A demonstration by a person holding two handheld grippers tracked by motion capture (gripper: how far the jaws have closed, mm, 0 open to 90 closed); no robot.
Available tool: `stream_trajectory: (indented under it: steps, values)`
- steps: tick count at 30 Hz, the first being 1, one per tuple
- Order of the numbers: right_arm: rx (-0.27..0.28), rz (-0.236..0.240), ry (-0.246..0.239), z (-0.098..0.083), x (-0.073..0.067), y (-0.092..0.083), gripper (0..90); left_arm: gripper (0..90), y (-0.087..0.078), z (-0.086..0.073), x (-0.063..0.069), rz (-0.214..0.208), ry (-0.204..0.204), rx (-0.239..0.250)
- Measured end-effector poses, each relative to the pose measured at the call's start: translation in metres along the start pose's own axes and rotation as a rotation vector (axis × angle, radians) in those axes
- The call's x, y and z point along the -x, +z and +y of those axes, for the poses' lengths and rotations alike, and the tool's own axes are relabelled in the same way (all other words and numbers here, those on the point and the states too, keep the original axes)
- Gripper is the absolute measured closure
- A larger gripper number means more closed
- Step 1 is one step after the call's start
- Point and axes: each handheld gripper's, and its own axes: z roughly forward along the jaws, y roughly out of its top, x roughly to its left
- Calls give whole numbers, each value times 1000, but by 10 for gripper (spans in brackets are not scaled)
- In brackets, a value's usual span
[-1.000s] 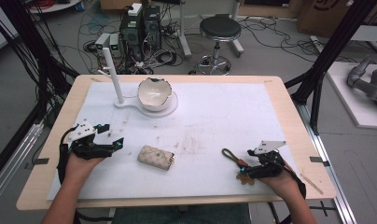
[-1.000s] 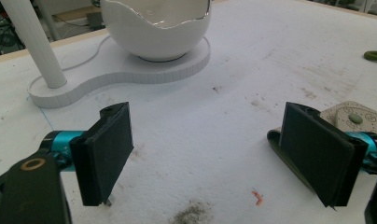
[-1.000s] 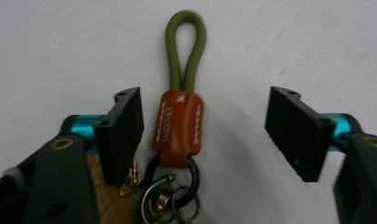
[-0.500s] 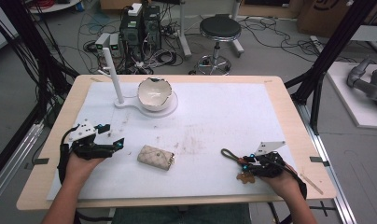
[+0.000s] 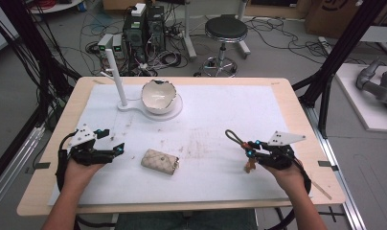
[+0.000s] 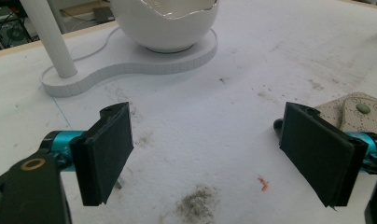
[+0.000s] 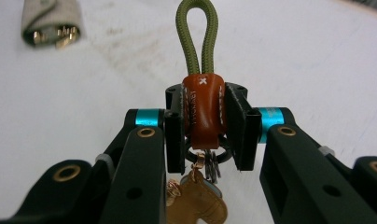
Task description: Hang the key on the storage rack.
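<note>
High view: right gripper point(image 5: 249, 153) near the table's right edge, jaws just closed on the keychain point(image 5: 240, 143), whose green loop sticks out toward the far left and whose charm hangs below. Left gripper point(image 5: 116, 151) near left, pouch point(image 5: 159, 161) just right of it. Bowl point(image 5: 159, 96) at far centre.

Left gripper view: jaws wide apart, nothing between (pouch point(image 6: 359, 112) just beyond one pad).

Right gripper view: pads clamp the keychain's point(image 7: 203, 105) orange leather tab; the brown charm dangles beneath.
</note>
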Motion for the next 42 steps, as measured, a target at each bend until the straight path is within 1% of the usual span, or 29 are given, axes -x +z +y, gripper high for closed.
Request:
stream_trajectory:
  steps: [6,9,10,11,12,13,18,19,24,25,28,29,32,33,36,41,42]
  values:
    - [61,6,-22,29,3,5,716,173,-1,-1,0,0,3,-3]
    - [86,14,-20,46,4,10,716,173,0,-1,1,-1,4,-6]
    - [86,14,-20,46,4,10,716,173,0,-1,1,-1,4,-6]
    - [90,17,-38,58,5,15,716,173,0,-1,2,0,3,-5]
    - [90,17,-38,58,5,15,716,173,0,-1,2,-1,7,-6]
    - [89,15,-60,71,4,21,716,173,0,0,2,-2,7,-7]
    - [98,13,-88,94,2,33,716,173,0,0,2,-3,7,-4]
    - [101,7,-94,99,2,35,716,173,0,0,2,-3,8,-5]
    - [92,8,-126,120,1,45,716,173,-1,-1,2,-9,1,1]
    - [92,9,-123,124,1,46,716,173,-1,-1,1,-10,3,1]
    - [103,4,-134,136,3,51,716,173,-1,-1,2,-10,2,2]
    - [103,9,-129,140,3,52,716,173,-1,-1,2,-10,2,2]
    - [113,12,-143,150,3,58,715,173,-1,-1,3,-13,6,0]
    - [114,16,-145,154,3,60,715,173,-3,-1,3,-12,12,-2]
    - [112,29,-164,164,0,67,715,173,-6,-2,3,-6,8,0]
    - [136,40,-189,181,-6,79,715,173,-10,-4,3,3,3,2]
    - [129,44,-192,185,-7,81,715,173,-10,-4,3,4,5,-1]
